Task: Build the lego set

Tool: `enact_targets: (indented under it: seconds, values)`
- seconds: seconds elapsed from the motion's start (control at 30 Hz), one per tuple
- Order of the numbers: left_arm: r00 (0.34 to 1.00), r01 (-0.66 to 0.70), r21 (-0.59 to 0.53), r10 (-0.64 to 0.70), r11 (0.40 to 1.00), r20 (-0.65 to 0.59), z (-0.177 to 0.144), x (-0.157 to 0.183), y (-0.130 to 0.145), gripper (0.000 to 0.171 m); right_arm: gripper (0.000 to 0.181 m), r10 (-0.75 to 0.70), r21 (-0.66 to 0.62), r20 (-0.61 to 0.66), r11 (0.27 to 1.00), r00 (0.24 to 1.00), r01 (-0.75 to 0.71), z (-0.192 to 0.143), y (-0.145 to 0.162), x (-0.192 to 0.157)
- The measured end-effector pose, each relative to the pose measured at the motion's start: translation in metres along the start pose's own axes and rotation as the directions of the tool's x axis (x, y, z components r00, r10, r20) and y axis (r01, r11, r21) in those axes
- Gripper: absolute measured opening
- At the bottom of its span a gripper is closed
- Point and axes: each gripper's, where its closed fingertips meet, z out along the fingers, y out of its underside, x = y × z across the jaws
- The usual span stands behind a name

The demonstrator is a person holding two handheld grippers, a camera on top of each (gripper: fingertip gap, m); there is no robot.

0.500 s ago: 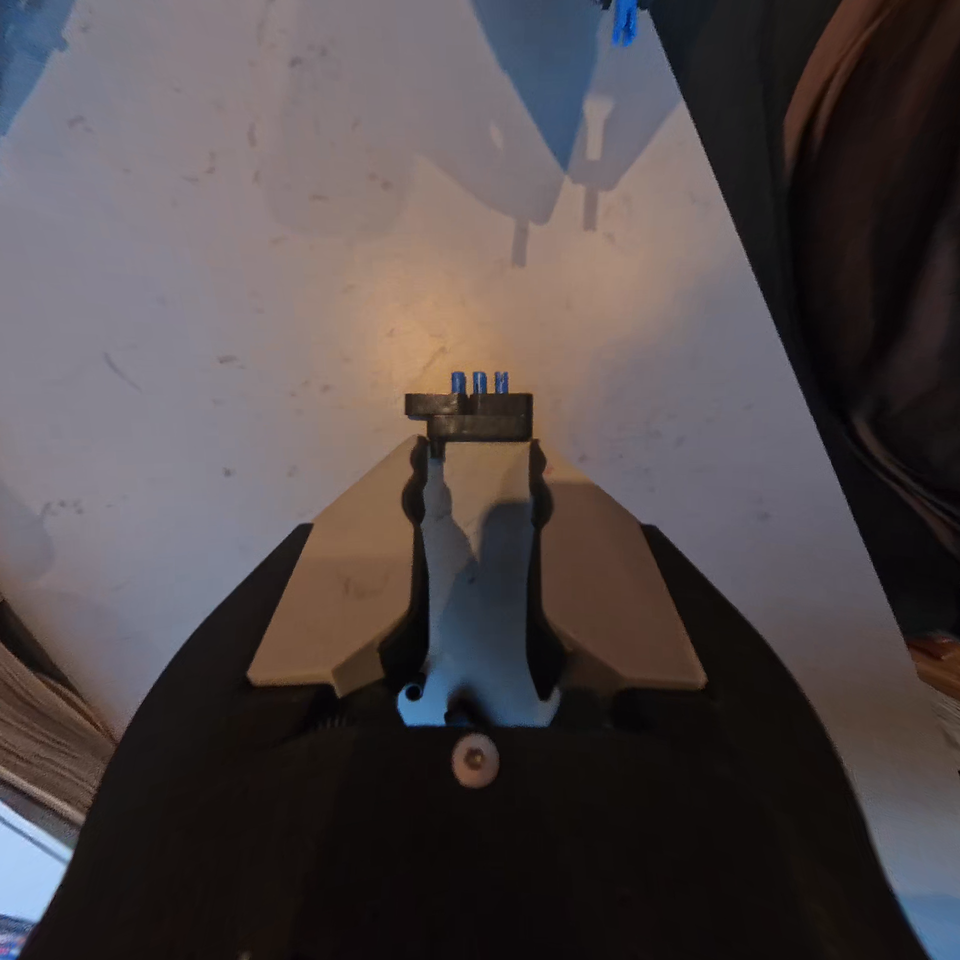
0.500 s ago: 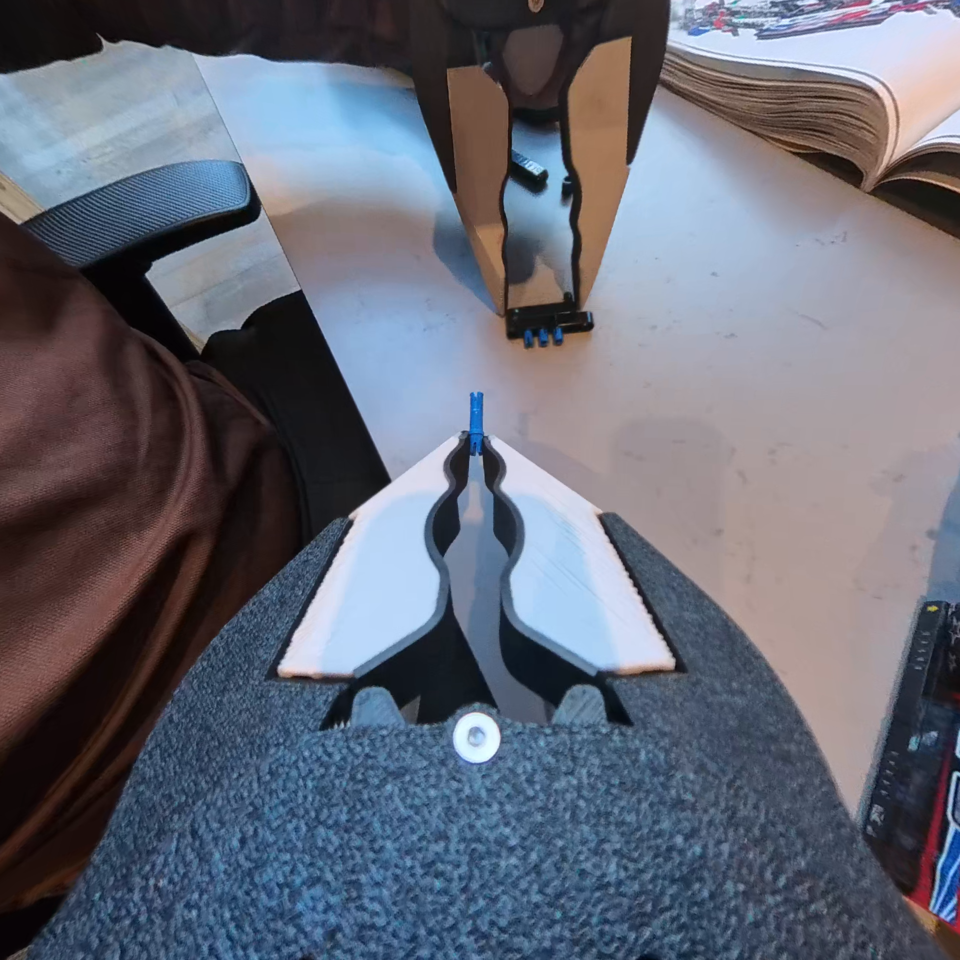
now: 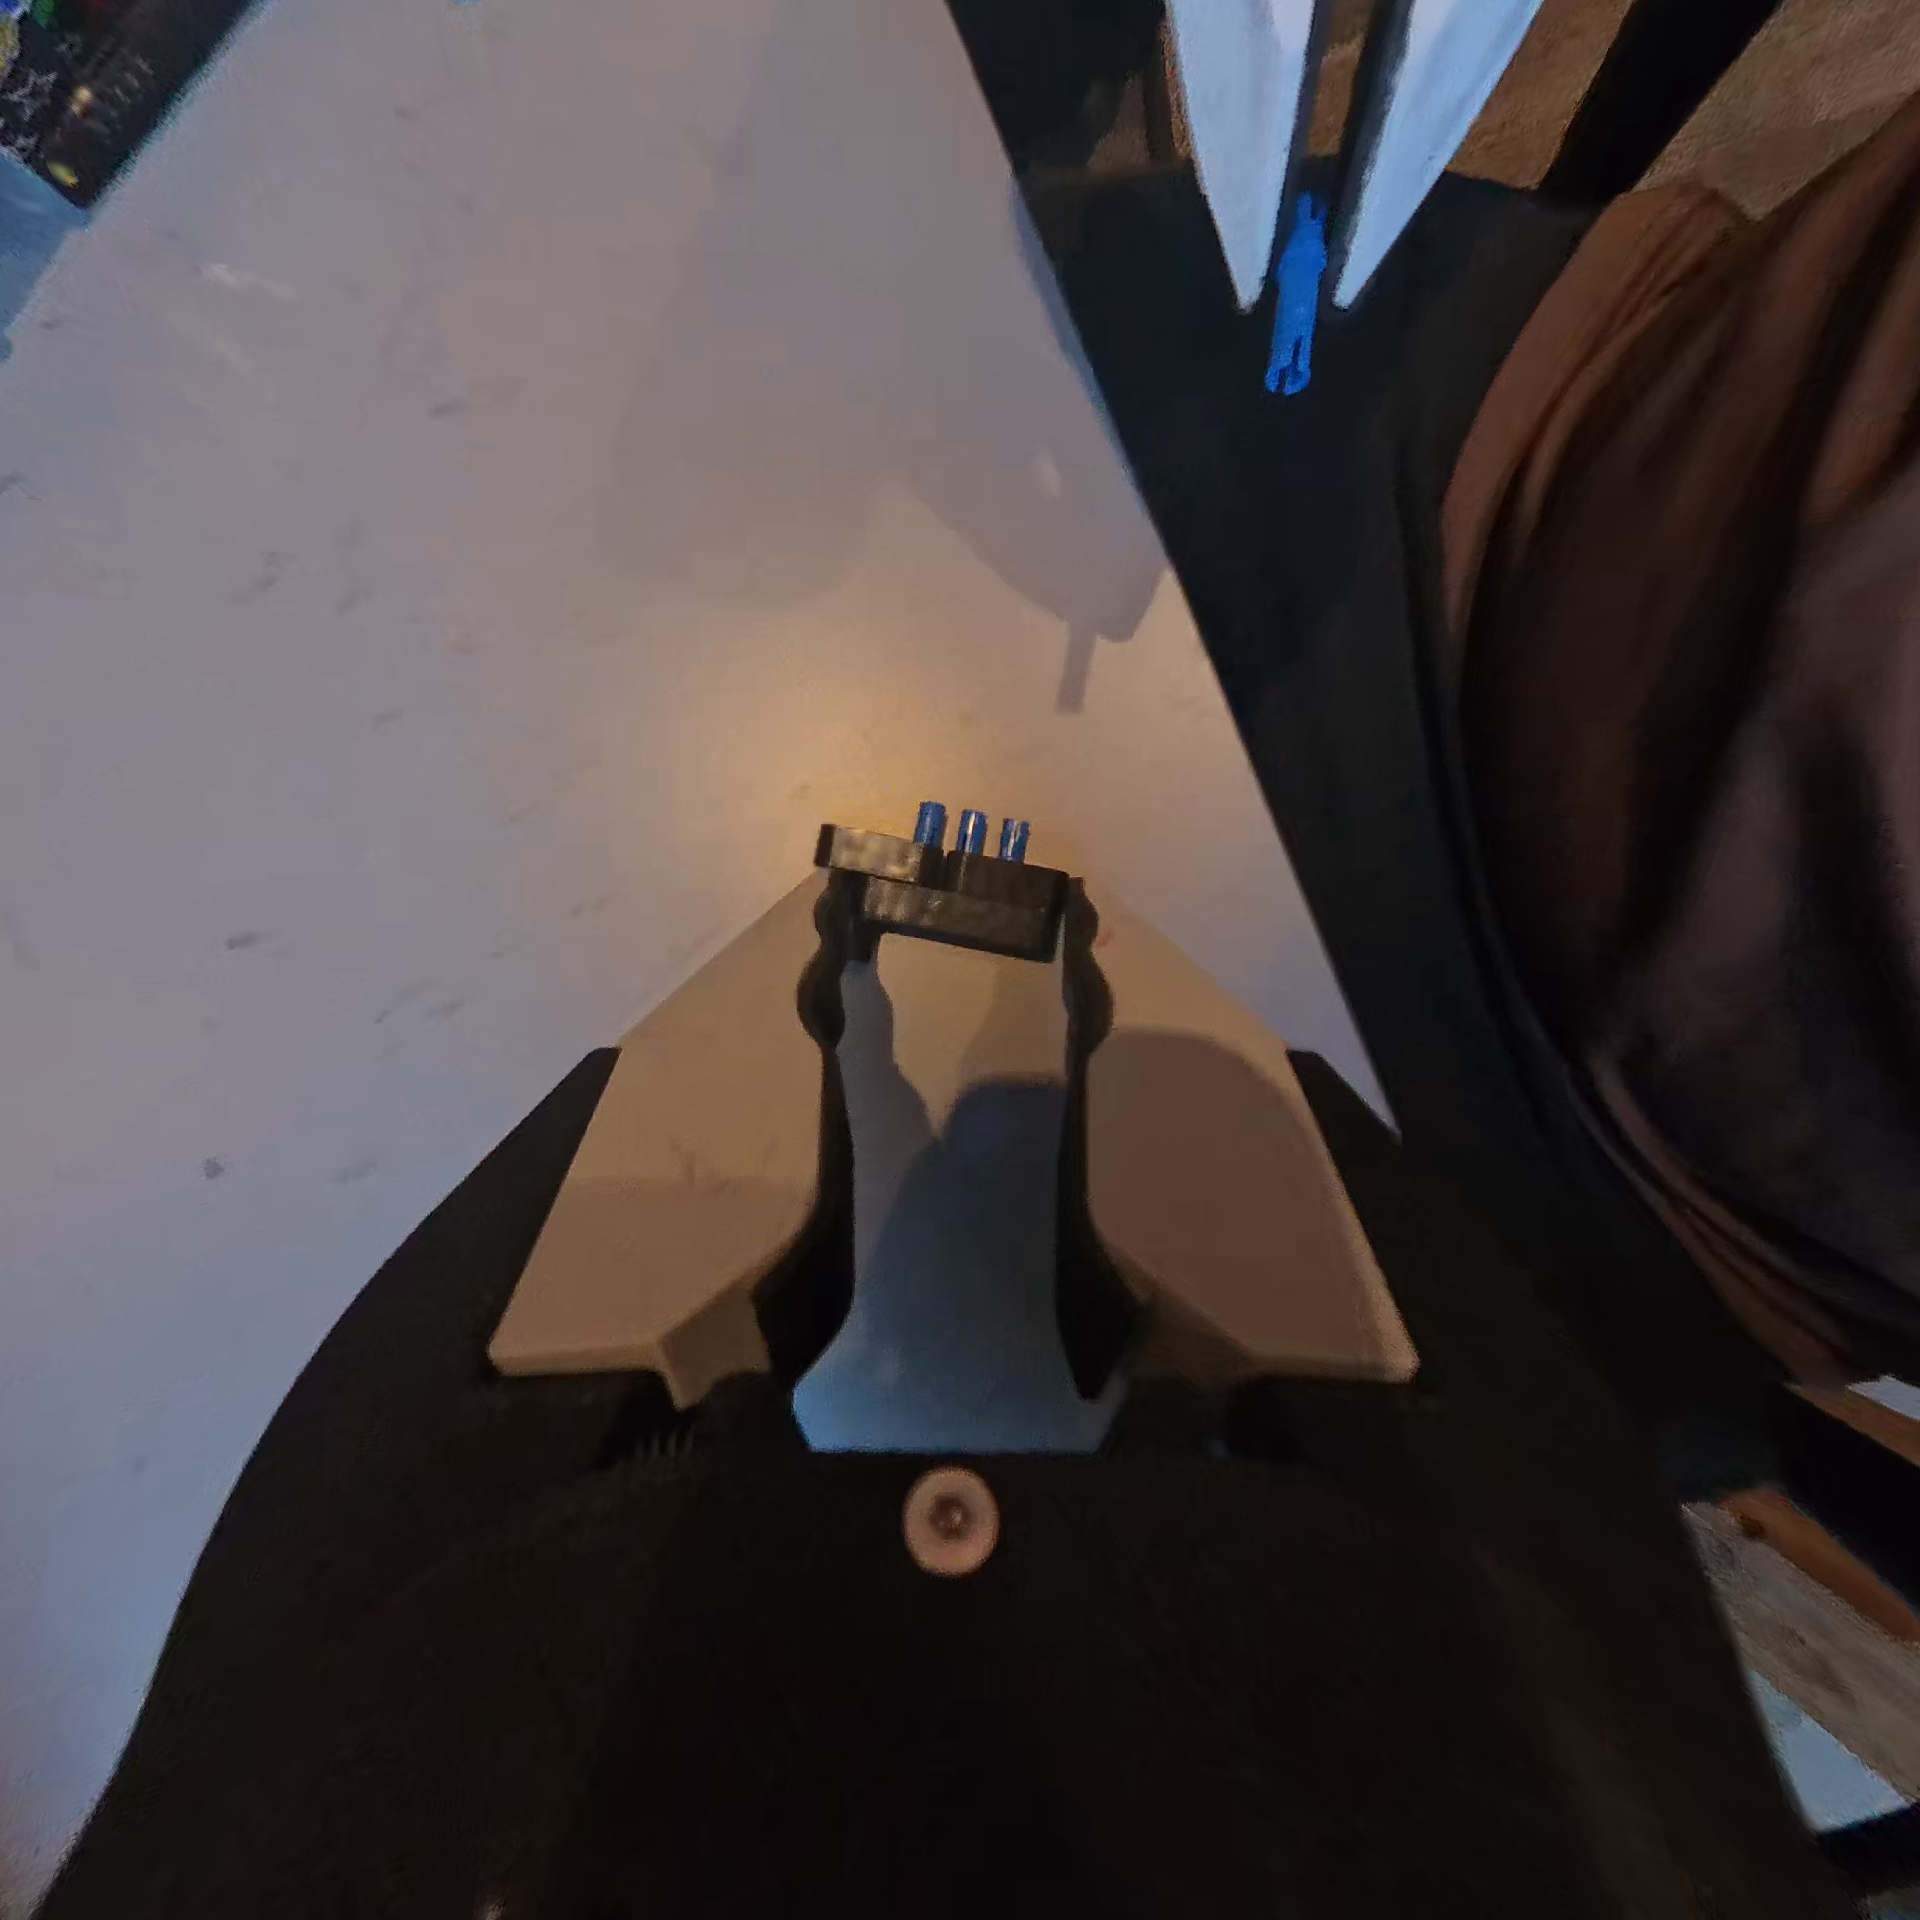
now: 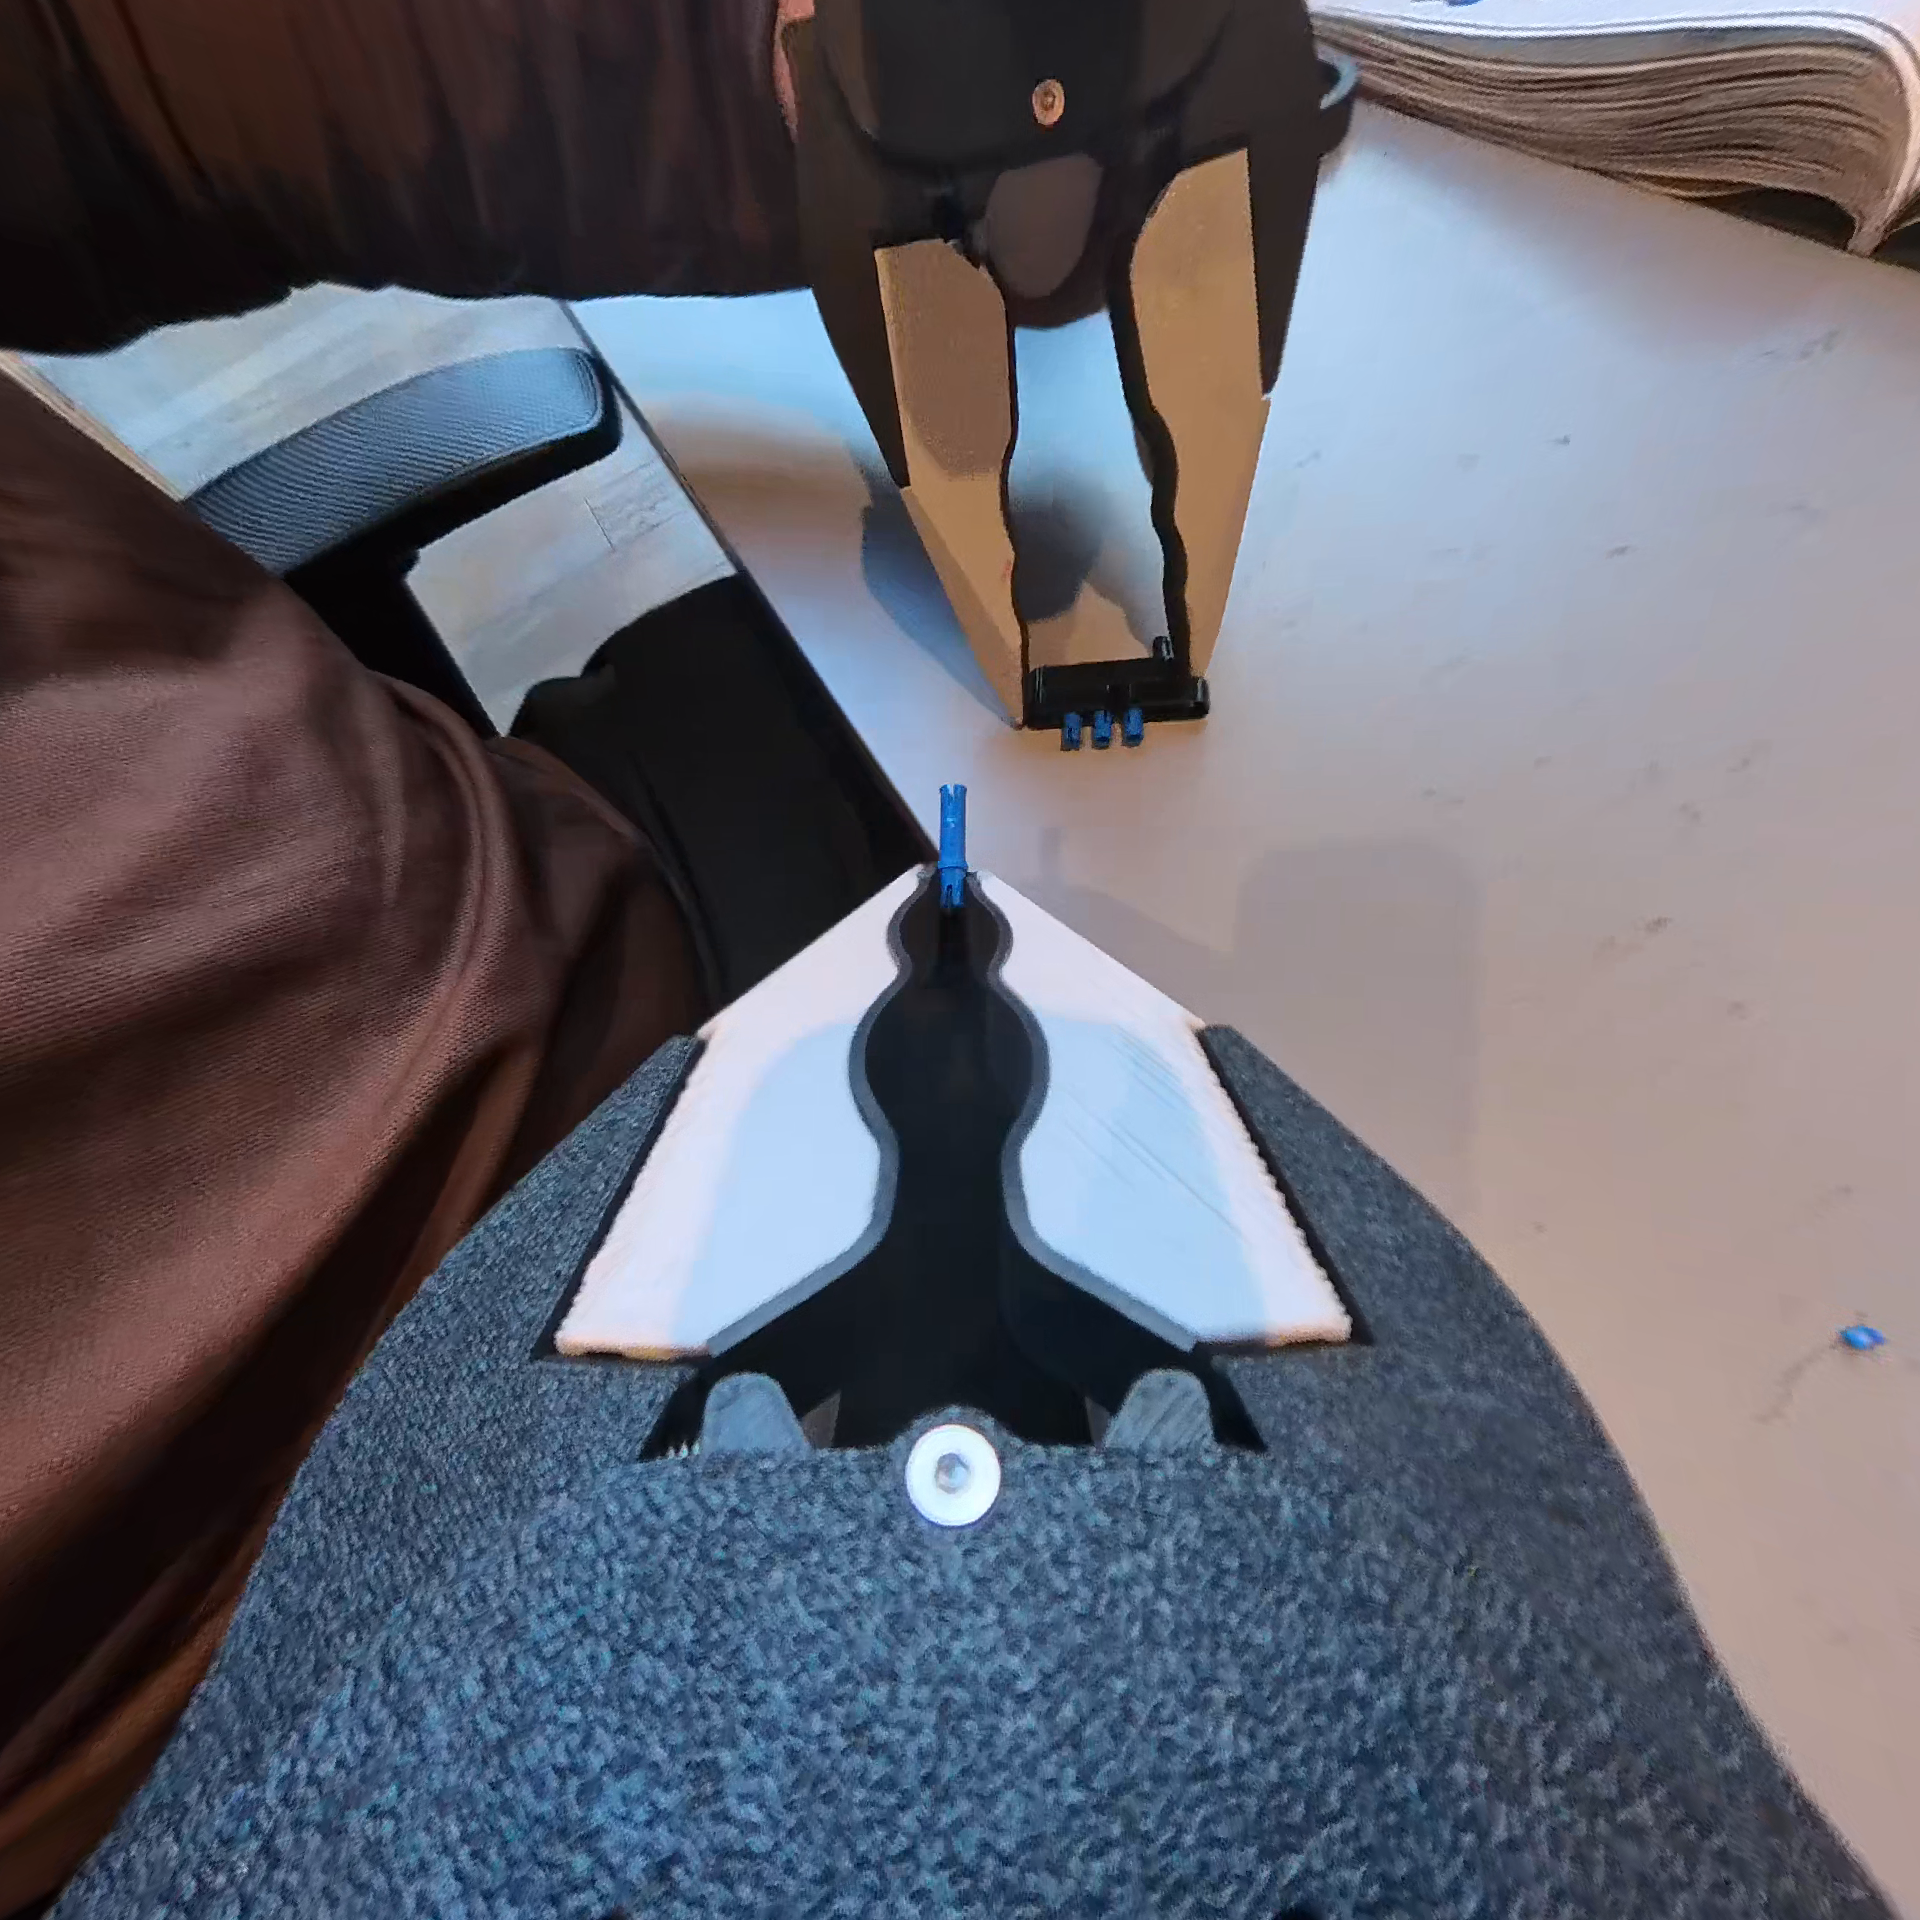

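Left hand-held gripper (image 3: 951,894): we find it clamped on the black beam (image 3: 961,902), centre frame, just above the tabletop (image 3: 416,623).
Right hand-held gripper (image 4: 951,883): pinching the blue pin (image 4: 952,831) by its tail.
Risk: we judge the shallow pinch may let the pin tilt or slip at insertion.

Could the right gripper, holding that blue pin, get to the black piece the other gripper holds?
Probably yes. Only open space lies between the blue pin in the right gripper and the black piece held by the left gripper.
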Motion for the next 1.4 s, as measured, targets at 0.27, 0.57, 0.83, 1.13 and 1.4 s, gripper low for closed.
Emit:
enact_targets:
  seconds: [0.27,0.57,0.83,1.13,1.4]
  values:
    - [0.996,0.066,0.006,-0.066,0.998,0.054,0.003,0.027,-0.003,0.039,0.005,0.033,0.023,-0.01,0.999,0.999,-0.033,0.002,0.008,-0.028]
    - [0.992,0.079,0.047,-0.084,0.996,0.092,0.003,0.049,0.0,0.057,0.005,0.229,0.085,-0.007,0.97,0.973,-0.228,0.012,0.028,-0.039]
    - [0.975,0.059,-0.025,-0.052,0.998,0.218,0.007,0.039,0.001,0.056,0.005,0.269,0.132,-0.018,0.955,0.963,-0.264,-0.004,0.036,-0.053]
    - [0.945,0.016,-0.061,0.005,0.998,0.326,0.008,0.045,0.004,0.045,0.005,0.238,0.123,-0.011,0.964,0.971,-0.235,-0.003,0.035,-0.06]
    - [0.87,-0.12,-0.058,0.133,0.991,0.474,0.005,0.052,0.004,0.038,0.005,0.274,0.114,-0.014,0.956,0.962,-0.271,0.016,0.035,-0.051]
